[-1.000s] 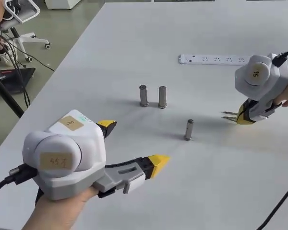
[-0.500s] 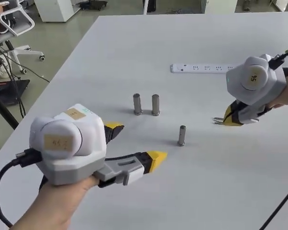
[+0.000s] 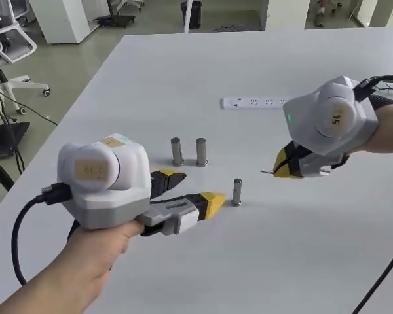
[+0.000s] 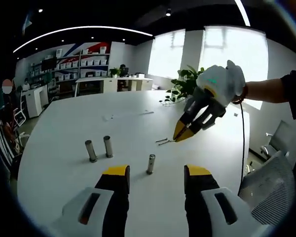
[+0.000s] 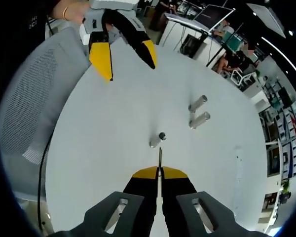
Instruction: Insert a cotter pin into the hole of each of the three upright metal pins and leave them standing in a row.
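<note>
The left gripper (image 3: 193,190) is nearest in the head view, low over the white table (image 3: 301,255). Its 2 yellow-tipped jaws are spread wide with nothing between them. In the left gripper view they frame the closest metal pin (image 4: 151,164) without touching it.

The right gripper (image 3: 280,169) hangs above the table, further back and to the right. Its jaws are pressed together on a cotter pin (image 3: 267,173), a thin pale metal piece that sticks out past the yellow tips. In the right gripper view the cotter pin (image 5: 160,157) runs straight out from the closed tips (image 5: 159,172) towards the top of the closest metal pin (image 5: 157,139). It stops short, with a gap between them. In the left gripper view it shows 2 thin legs (image 4: 164,141).

All 3 metal pins are short grey cylinders standing upright. The closest 1 (image 3: 236,192) stands alone between the 2 grippers. The other 2 (image 3: 176,151) (image 3: 200,152) stand just beside each other, further back and to the left.

The left hand (image 3: 98,252) grips its white housing from below, aimed right across the table. The right hand (image 3: 386,137) comes in from the right edge, tips angled down and left. A white power strip (image 3: 252,103) lies well beyond the pins.
</note>
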Motion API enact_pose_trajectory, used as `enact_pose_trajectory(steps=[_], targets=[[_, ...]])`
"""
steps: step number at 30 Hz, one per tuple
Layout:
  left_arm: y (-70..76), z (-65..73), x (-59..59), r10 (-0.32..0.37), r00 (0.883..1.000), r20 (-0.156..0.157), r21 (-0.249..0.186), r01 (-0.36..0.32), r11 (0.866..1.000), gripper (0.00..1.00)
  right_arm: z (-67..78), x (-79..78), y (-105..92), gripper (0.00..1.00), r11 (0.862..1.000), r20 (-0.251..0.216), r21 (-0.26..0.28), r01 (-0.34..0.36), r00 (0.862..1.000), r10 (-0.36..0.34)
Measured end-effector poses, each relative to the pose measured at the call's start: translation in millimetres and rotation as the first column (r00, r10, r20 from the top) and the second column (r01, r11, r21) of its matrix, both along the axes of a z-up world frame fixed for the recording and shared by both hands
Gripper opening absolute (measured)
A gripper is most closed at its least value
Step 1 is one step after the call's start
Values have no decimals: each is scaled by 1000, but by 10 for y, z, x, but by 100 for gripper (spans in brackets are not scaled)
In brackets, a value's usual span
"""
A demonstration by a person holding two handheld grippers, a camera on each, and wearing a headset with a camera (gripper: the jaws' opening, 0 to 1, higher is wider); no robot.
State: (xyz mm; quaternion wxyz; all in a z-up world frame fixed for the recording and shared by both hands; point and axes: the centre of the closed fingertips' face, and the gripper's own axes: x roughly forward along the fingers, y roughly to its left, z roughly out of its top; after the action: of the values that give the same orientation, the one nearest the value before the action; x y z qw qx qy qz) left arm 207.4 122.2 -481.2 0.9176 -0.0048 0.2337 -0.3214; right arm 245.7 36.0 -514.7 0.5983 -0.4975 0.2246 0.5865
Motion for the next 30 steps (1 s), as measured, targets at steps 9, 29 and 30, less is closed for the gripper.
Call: enact_pose_trajectory(steps=[9,29,30], targets=[[-187,-39,16,-28,998,-57,-44,25,999,30,49,-94,186,0,995,34,25,-93,995,93],[-358,-46,13,-10,982,-191,-267,-42,963,12,202,-335,438,0,981,83,56,-184,980,179],[-361,-43,12,-8,980,-197,-279,-49,959,11,204,-338,446,0,981,85,57,-187,980,182]])
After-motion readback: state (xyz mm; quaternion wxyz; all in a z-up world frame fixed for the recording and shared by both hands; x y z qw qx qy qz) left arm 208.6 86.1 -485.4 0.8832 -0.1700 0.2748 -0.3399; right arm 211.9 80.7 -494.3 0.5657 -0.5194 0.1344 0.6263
